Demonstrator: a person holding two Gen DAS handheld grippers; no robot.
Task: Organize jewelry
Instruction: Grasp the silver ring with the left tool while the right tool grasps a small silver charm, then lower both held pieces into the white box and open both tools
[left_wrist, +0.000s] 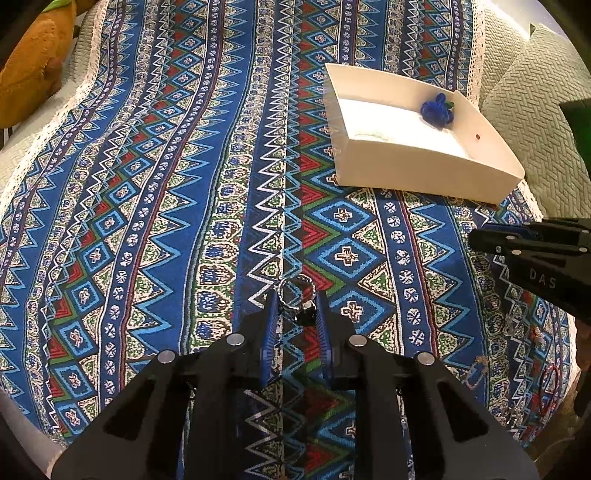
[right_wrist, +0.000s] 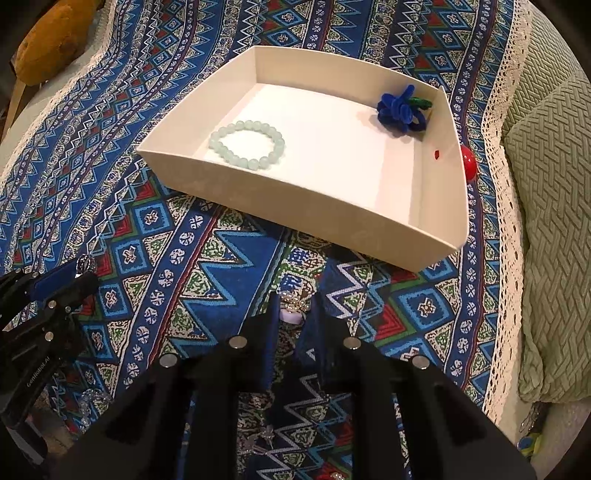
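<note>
Left gripper (left_wrist: 295, 306): fingers closed on a silver ring (left_wrist: 295, 297) with a twisted band, held upright at the fingertips above the cloth; seen from the right wrist view at the lower left edge (right_wrist: 79, 275), with the ring (right_wrist: 85, 264) glinting at its tip.

Right gripper (right_wrist: 293, 314): fingers drawn close together on a small pale lilac piece with clear beads (right_wrist: 293, 310), pinched near the tips; what kind of jewelry it is cannot be told. In the left wrist view it enters from the right edge (left_wrist: 480, 240).

Tray (right_wrist: 303, 210): shallow white cardboard box, open top, lying on the cloth ahead of the right gripper; far right of the left gripper (left_wrist: 417, 170).

Bracelet (right_wrist: 246, 145): pale green beads, a closed loop flat on the tray floor, near-left corner.

Blue flower (right_wrist: 400, 109): fuzzy blue petals with a green stem, in the far right corner of the tray, against the wall; also visible from the left (left_wrist: 437, 109).

Red ball (right_wrist: 468, 162): just outside the tray's right wall, touching or nearly so.

Cloth (left_wrist: 147, 221): blue, red, green and white zigzag pattern with a lace border, covering the surface.

Loose pieces: clear beaded items (left_wrist: 476, 371) and a thin red loop (left_wrist: 550, 387) on the cloth at the lower right of the left wrist view.

Cushions (right_wrist: 550, 221): green textured, to the right of the cloth.

Stuffed toy (left_wrist: 33, 62): orange-brown, far left corner.
</note>
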